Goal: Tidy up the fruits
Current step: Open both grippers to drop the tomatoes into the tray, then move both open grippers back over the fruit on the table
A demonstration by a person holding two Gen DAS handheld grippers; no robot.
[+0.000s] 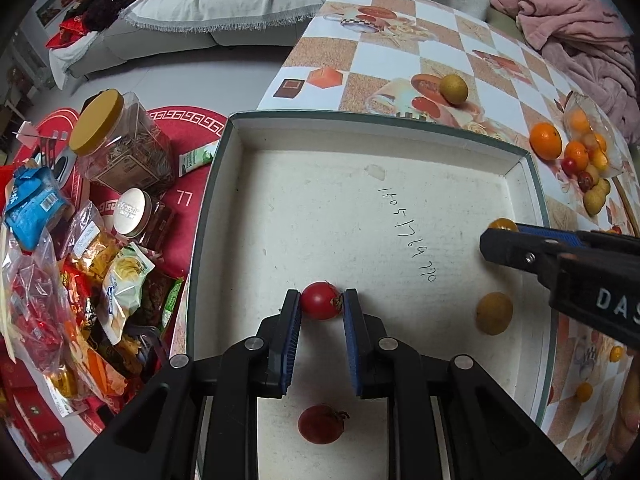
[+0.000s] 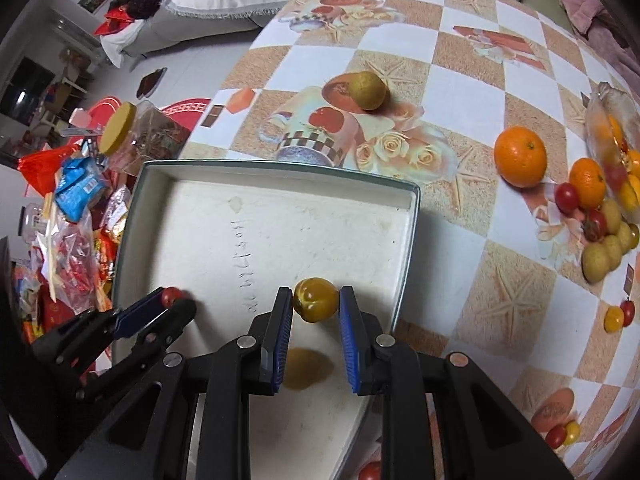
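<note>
Box floor mostly bare; fruit pile crowds table's right.

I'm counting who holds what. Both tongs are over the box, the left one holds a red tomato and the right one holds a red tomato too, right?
Not quite. The right tongs hold a yellow tomato, not a red one; the right wrist view shows it. The rest is right: both are over the box, and the left tongs hold a red tomato.
</note>
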